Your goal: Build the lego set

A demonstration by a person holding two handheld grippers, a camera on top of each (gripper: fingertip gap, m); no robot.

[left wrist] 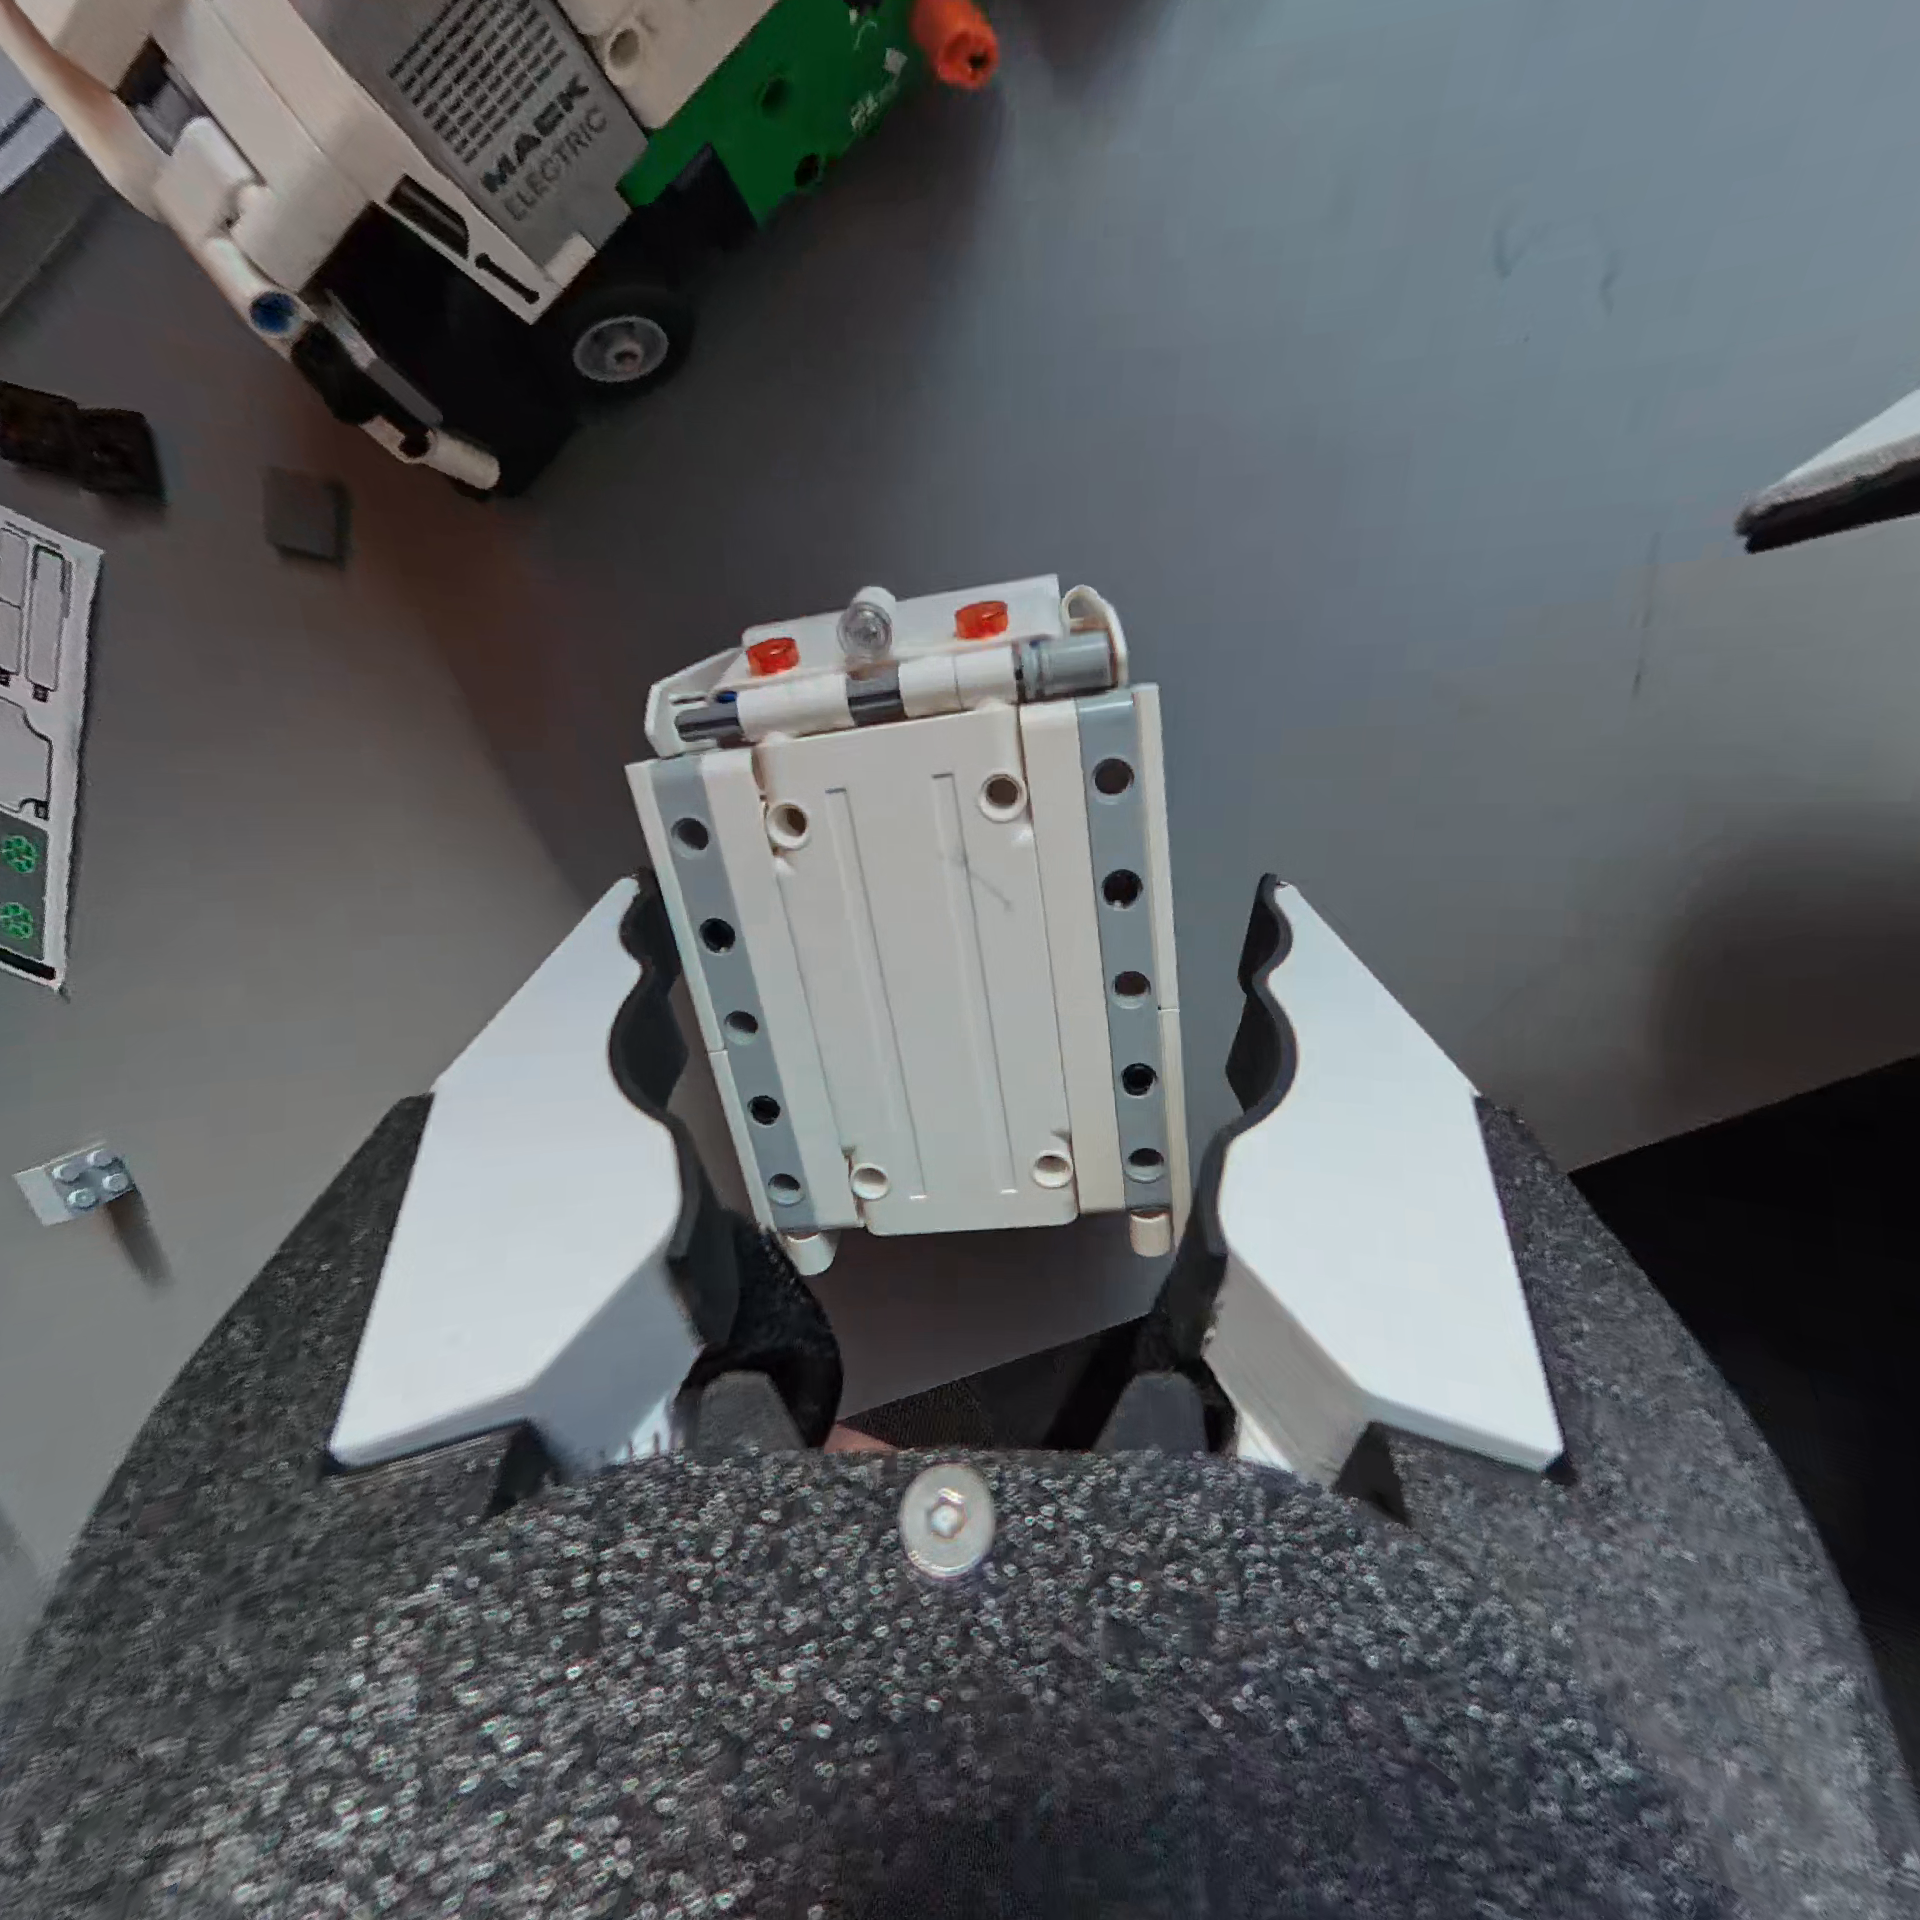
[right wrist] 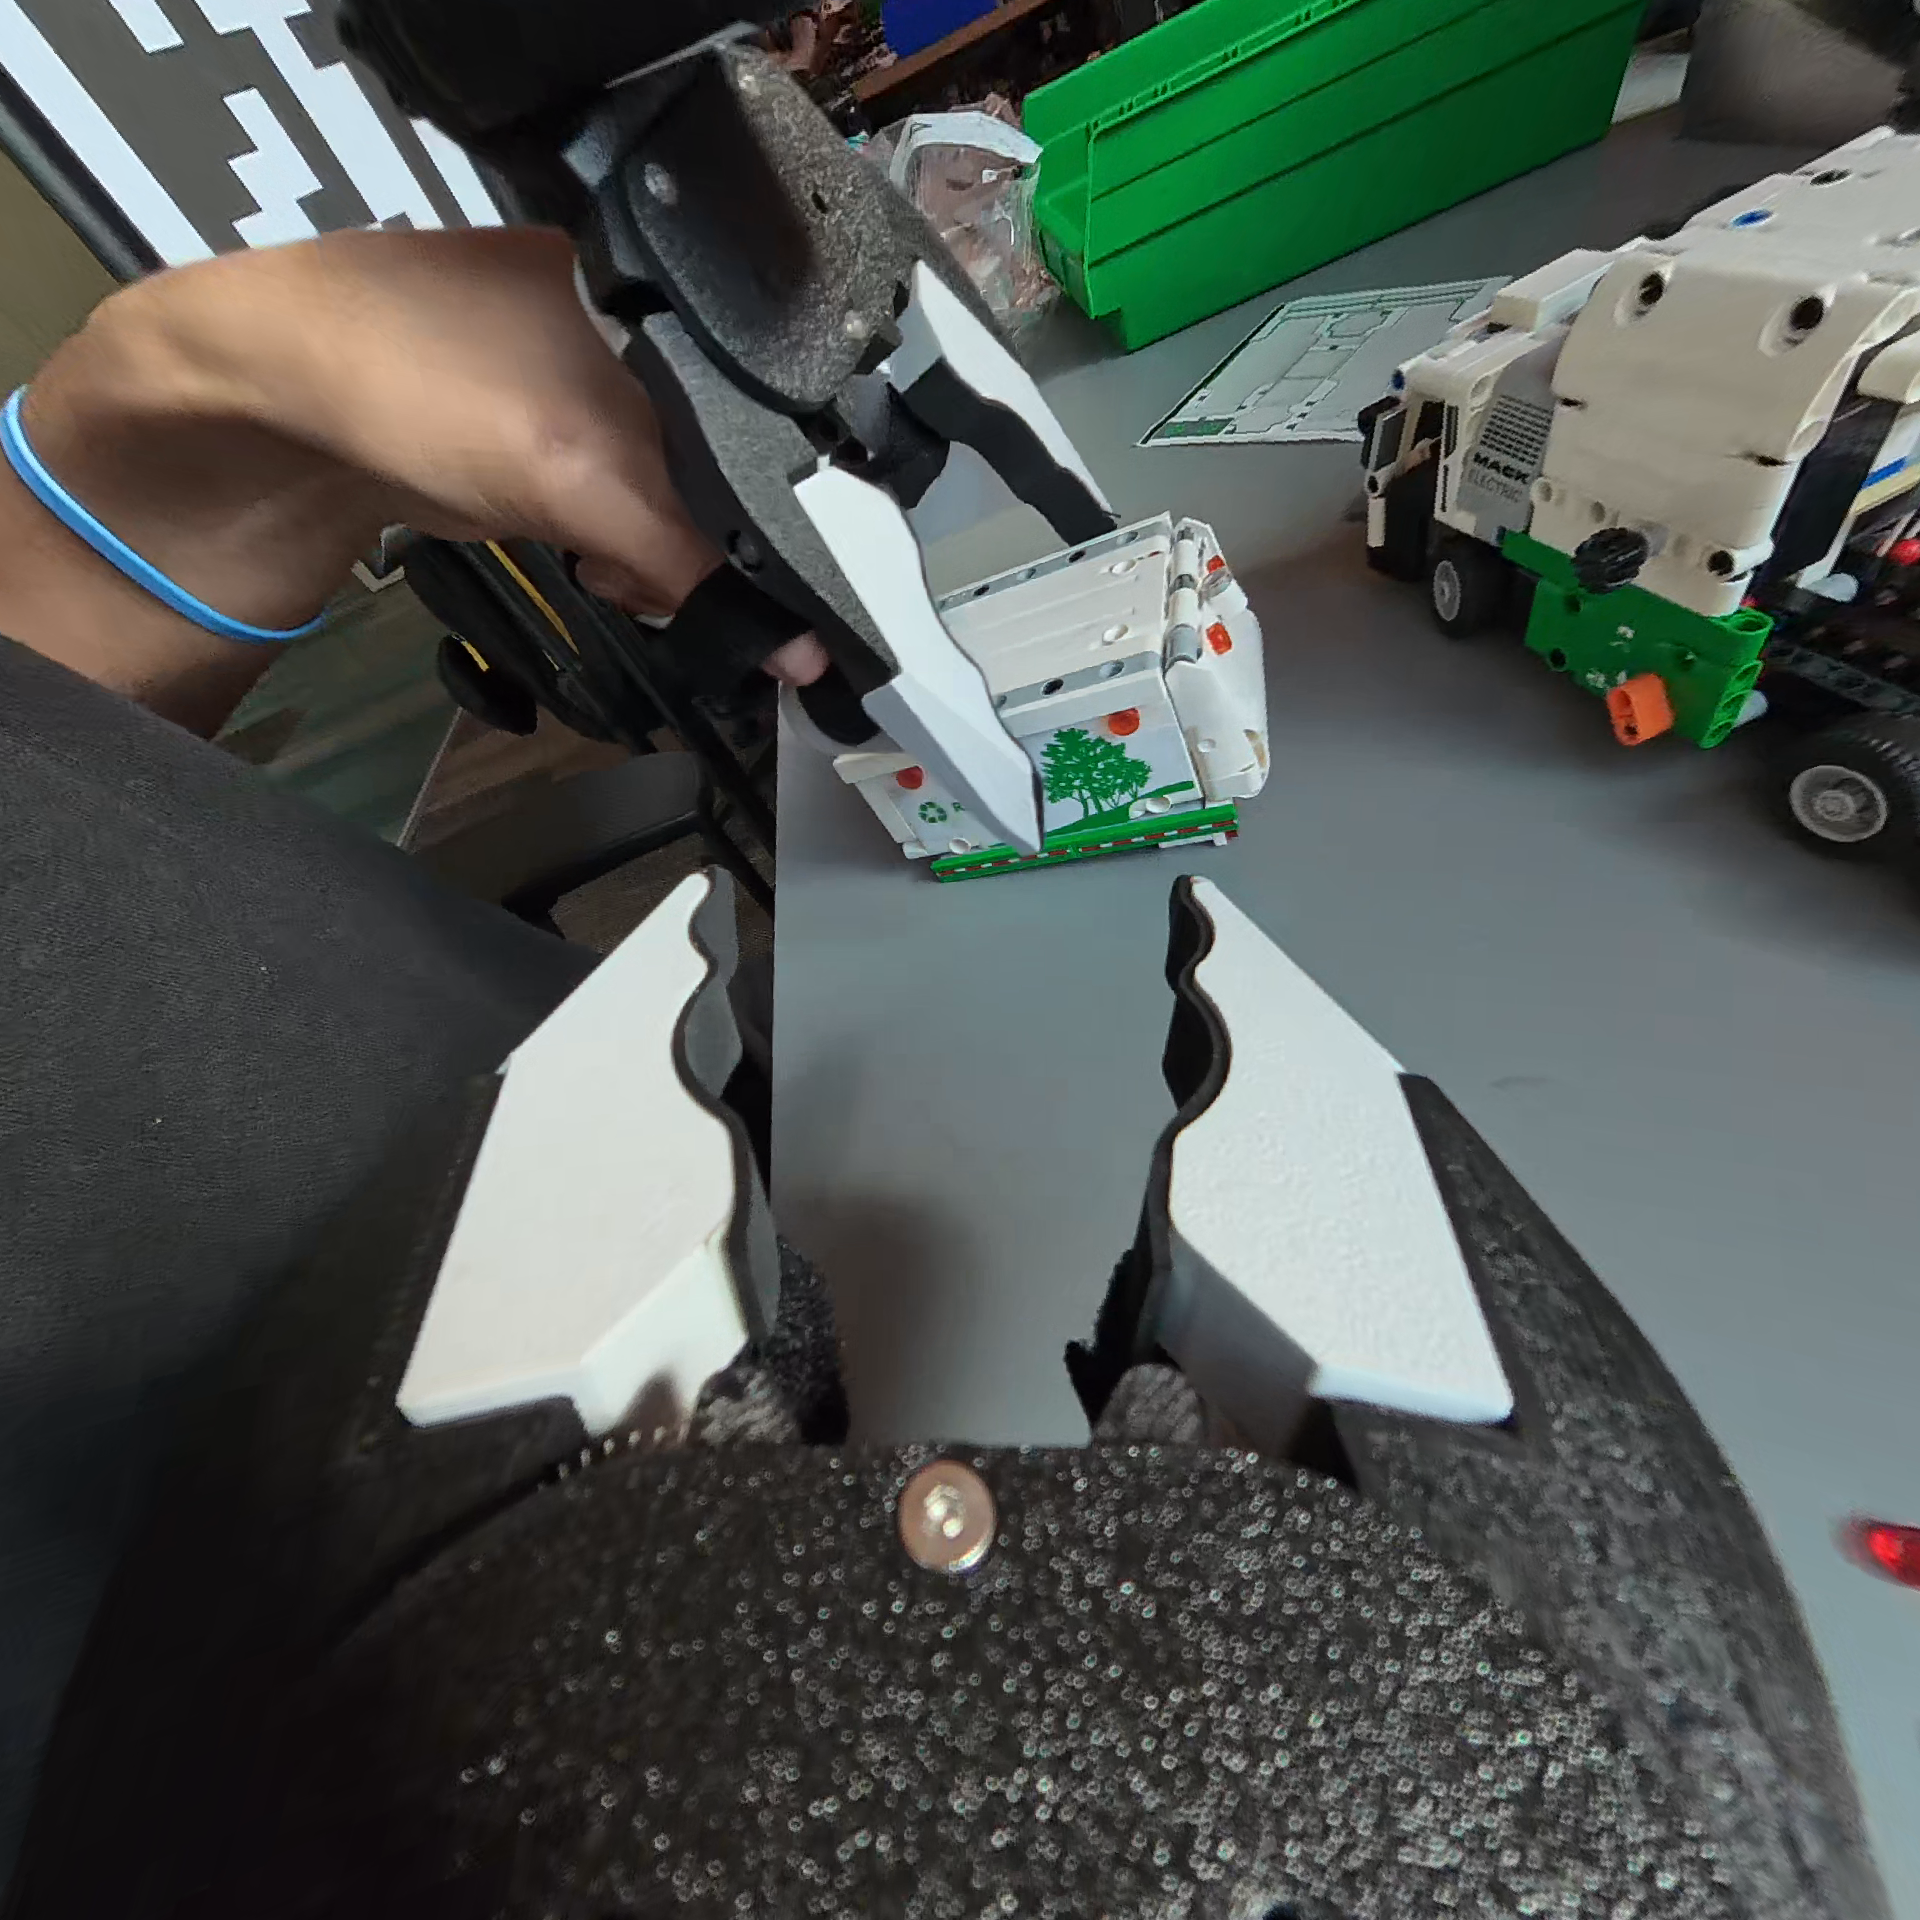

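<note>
A white lego container module (left wrist: 925, 987) with grey hole beams, orange studs and a tree sticker on its side lies on the grey table (left wrist: 1351, 416). My left gripper (left wrist: 954, 891) is open and straddles the module, one finger on each long side; the left pad is close to its edge and the right pad stands apart from it. The right wrist view shows this left gripper (right wrist: 1075, 675) held by a hand over the module (right wrist: 1101, 665). My right gripper (right wrist: 945, 883) is open and empty, a little in front of the module near the table's left edge. The white and green lego truck (right wrist: 1662, 468) stands at the right; it also shows in the left wrist view (left wrist: 436, 187).
A sticker sheet (left wrist: 36, 748), a small grey plate (left wrist: 88, 1184), a dark tile (left wrist: 307, 514) and a black piece (left wrist: 73, 442) lie left of the module. A green bin (right wrist: 1299, 156), a plastic bag (right wrist: 966, 166) and a printed sheet (right wrist: 1320, 364) sit at the back.
</note>
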